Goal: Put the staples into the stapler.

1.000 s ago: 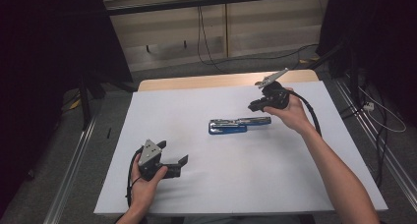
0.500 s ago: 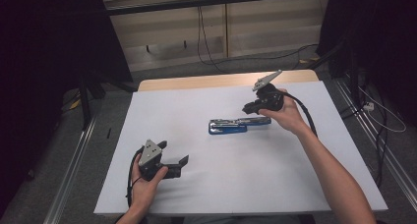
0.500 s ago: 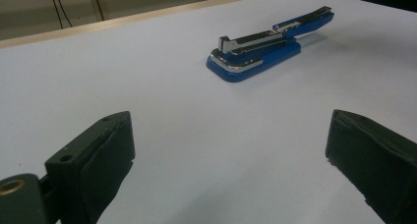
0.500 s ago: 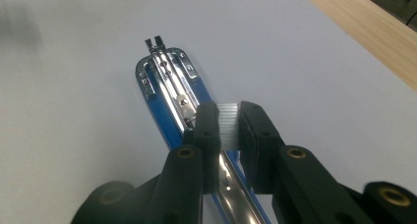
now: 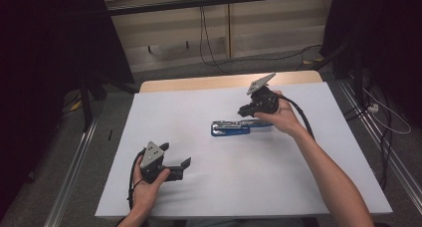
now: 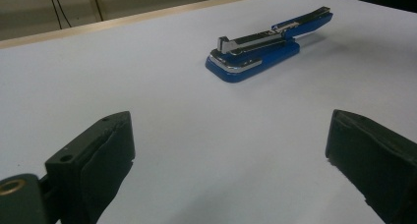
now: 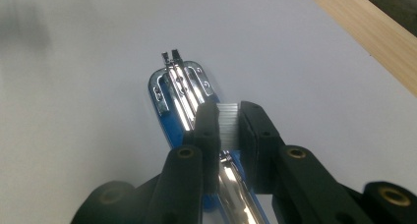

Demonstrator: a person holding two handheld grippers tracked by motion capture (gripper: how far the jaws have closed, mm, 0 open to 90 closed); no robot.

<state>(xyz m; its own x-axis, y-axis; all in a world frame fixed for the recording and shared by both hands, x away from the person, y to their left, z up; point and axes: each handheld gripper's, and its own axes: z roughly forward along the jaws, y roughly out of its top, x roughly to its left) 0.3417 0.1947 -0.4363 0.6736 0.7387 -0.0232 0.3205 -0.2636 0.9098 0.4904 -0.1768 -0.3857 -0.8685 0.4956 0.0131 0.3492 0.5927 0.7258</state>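
The blue metal-and-plastic stapler [image 5: 234, 128] lies open near the centre of the white-covered tabletop [image 5: 209, 197], its chrome staple channel exposed and facing up. In the left gripper view the stapler [image 6: 255, 52] shows its blue base flat on the surface, with the upper arm swung back and away toward the far end.

The right gripper [image 7: 227, 123] is positioned directly over the channel, jaws nearly closed on a short white-silver strip of staples [image 7: 227, 122]. The strip sits between the two pads, with its lower edge just above the rail or perhaps already touching it; the view does not settle which. In the high view the right gripper [image 5: 254, 109] sits at the far end of the stapler, held by the person's right hand [image 5: 283, 115].

The left gripper [image 5: 180, 168] rests low near the front-left of the tabletop, well apart from the stapler. Its jaws stand wide open with nothing between them.

Step in hand, as judged: loading the staple strip into the open channel.

Next move, as judged:
- Align the strip lengthwise with the chrome rail.
- Lower it until it seats between the channel walls, then release.
- Keep the strip level; a tilted strip is likely to catch on a channel wall or break apart.
- The left gripper may be needed to steady the blue base.
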